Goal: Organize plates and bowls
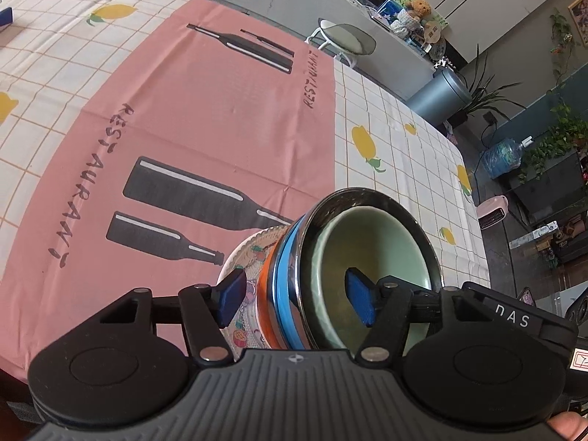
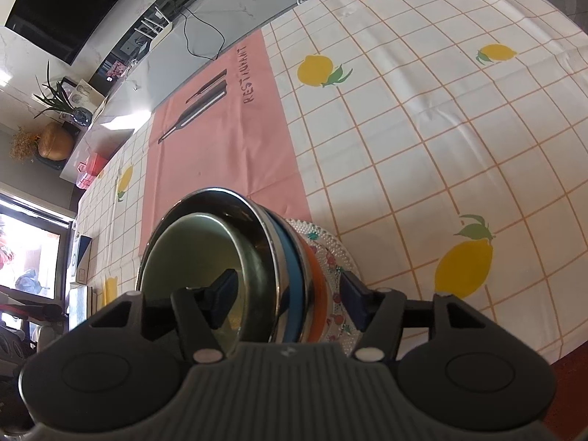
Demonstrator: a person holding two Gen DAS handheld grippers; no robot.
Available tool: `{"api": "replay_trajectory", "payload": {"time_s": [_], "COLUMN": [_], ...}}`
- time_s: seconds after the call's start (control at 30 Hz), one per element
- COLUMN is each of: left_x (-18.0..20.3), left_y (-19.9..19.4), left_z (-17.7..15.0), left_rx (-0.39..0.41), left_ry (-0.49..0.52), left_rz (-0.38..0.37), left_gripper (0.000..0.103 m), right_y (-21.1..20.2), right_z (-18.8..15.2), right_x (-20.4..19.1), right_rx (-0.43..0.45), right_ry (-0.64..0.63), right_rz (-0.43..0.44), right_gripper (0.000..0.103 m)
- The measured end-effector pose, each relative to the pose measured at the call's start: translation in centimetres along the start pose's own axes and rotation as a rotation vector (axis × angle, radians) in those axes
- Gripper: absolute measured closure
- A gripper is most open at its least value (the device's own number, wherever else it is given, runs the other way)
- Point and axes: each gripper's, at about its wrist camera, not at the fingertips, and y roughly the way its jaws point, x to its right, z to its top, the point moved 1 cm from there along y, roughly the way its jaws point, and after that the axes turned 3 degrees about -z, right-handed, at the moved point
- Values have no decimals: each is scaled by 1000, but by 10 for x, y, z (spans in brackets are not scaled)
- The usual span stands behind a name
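My left gripper (image 1: 296, 299) has its blue-padded fingers (image 1: 231, 301) clamped across the whole nested stack: one pad presses the underside of the patterned plate (image 1: 242, 257), the other sits inside the pale green bowl (image 1: 371, 246). My right gripper (image 2: 284, 299) grips the same stack from the opposite side, one of its fingers (image 2: 222, 296) inside the green bowl (image 2: 191, 253) and the other against the back of the beaded, fruit-printed plate (image 2: 330, 257). Between plate and green bowl I see, in order, an orange bowl (image 1: 266, 294), a blue bowl (image 1: 284, 286) and a steel bowl (image 1: 360, 196) whose shiny rim rings the green one; in the right view the same layers show as orange (image 2: 316, 294), blue (image 2: 294, 283) and steel (image 2: 220, 202). The stack looks tilted in both views, with the bowl mouths facing the cameras; I cannot tell whether it rests on the table (image 1: 404, 117) or is held clear of it. Beyond it lies a pink placemat (image 1: 220, 110) printed with dark bottles, spread over the lemon-checked tablecloth (image 2: 422, 128). Far off to the right in the left view stands a round stool (image 1: 345, 40).
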Motion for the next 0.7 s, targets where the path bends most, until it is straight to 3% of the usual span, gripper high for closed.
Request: {"api": "replay_trajectory", "payload": {"time_s": [0.17,0.43,0.6,0.7], "left_x": [17,43,45,42], "left_y": [-32,-99,-132,-143], "left_z": [4,-7,-27,-36], "left_rx": [107,378,500,528], "left_ry": [131,400,468,476], "left_rz": [41,124,151,165], "left_gripper": [28,26,26,26], "right_y": [-22,-83,-117,-131], "right_z": [0,-16,-42,-61], "right_x": [-15,-53,-73,-81], "right_rx": [68,312,444,509], "right_ry": [-101,-345,-482,-533], "right_rz": [-29,-59,-48,-41], "right_gripper": [31,23,16,12]}}
